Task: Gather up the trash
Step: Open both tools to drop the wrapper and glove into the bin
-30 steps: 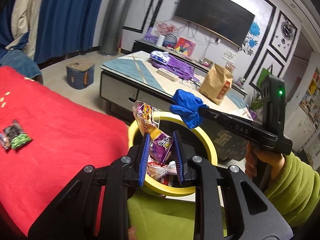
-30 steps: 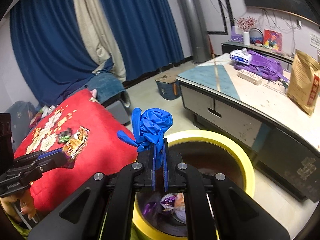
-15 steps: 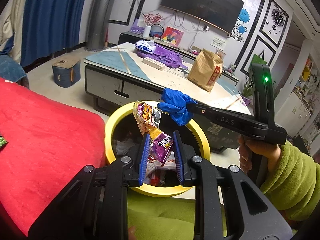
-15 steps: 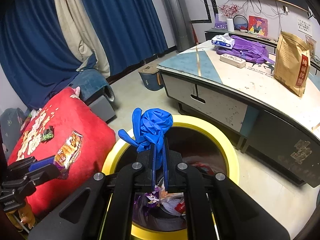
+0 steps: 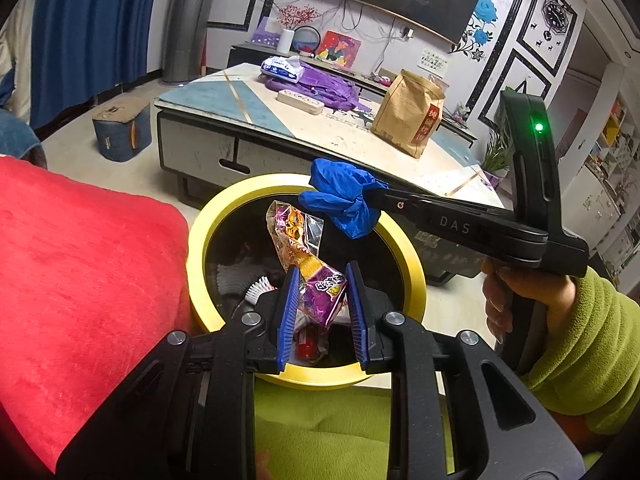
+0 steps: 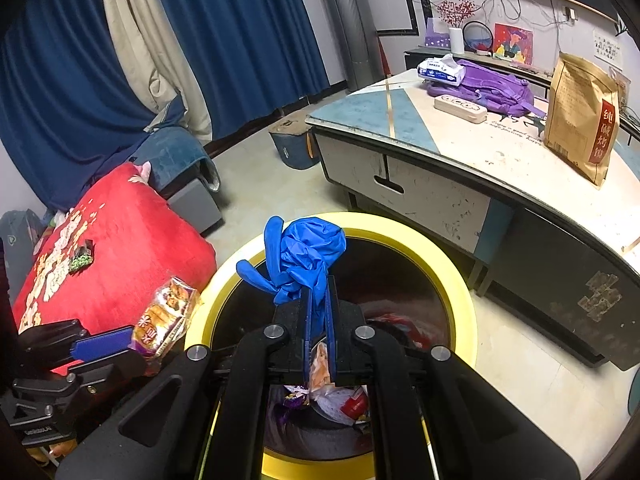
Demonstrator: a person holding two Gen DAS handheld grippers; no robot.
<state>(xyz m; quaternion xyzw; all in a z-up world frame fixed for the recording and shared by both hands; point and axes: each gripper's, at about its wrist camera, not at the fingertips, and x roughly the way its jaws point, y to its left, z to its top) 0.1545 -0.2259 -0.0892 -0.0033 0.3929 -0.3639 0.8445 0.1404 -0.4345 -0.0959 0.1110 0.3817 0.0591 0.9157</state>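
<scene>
Both pieces of trash hang over the mouth of the yellow-rimmed bin [image 5: 200,248], which stands on the floor between the red cushion [image 5: 80,260] on the left and the table [image 5: 352,136] beyond it. The left hand-held gripper [image 5: 320,300] is narrowed onto a purple snack wrapper [image 5: 308,264], pinched by its lower end so the rest stands up above the opening; held there, it should fall among the wrappers already lying inside. The right hand-held gripper [image 6: 319,300] is clamped nearly flat on a crumpled blue glove [image 6: 304,252], whose bulk and loose fingers bunch out past the tips, over the far-left part of the rim. Both tools tilt downward toward the bin, so release looks like the step in hand. Another small green packet [image 6: 82,260] lies on the cushion, apparently not yet collected.
</scene>
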